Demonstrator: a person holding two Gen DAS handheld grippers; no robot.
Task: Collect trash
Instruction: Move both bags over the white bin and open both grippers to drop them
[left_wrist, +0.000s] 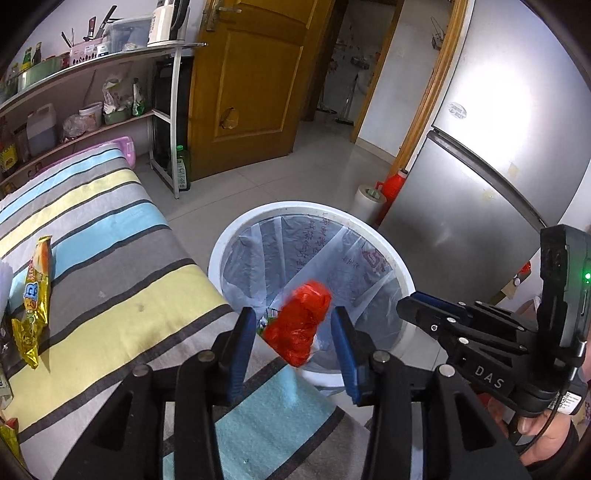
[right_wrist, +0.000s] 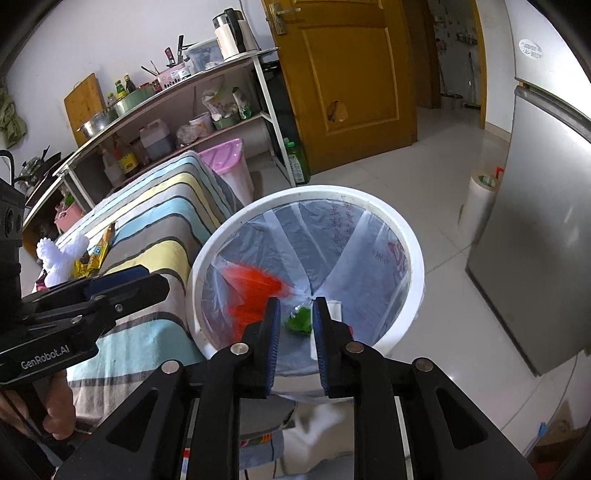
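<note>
**Red wrapper over the lined bin, both claws spread**

Left wrist view: striped cloth tabletop fills the left half of the frame, with a gold snack packet lying flat near the left edge. Metal shelf rack with bottles, pots and a kettle sits upper left; brown wooden door upper centre; silver fridge right side. A white roll and a red container stand on the pale tiled floor beside the fridge. White bin with a clear liner sits centre frame, touching the tabletop edge.

Left claw is at lower centre, its blue pads well apart. The red wrapper shows between them, motion-blurred, touching neither pad, over the bin mouth. Right claw shows at right, side-on over the bin rim; cannot tell its gap from here.

Right wrist view: right claw at lower centre over the near rim of the bin, pads parted, nothing gripped. Green scrap lies in the liner, seen through the gap. Red wrapper is blurred, inside the bin's left half, just left of the claw. Left claw enters from the left edge. White fluffy item and the packet lie on the tabletop, mid left. Pink lidded bin stands behind it.
</note>
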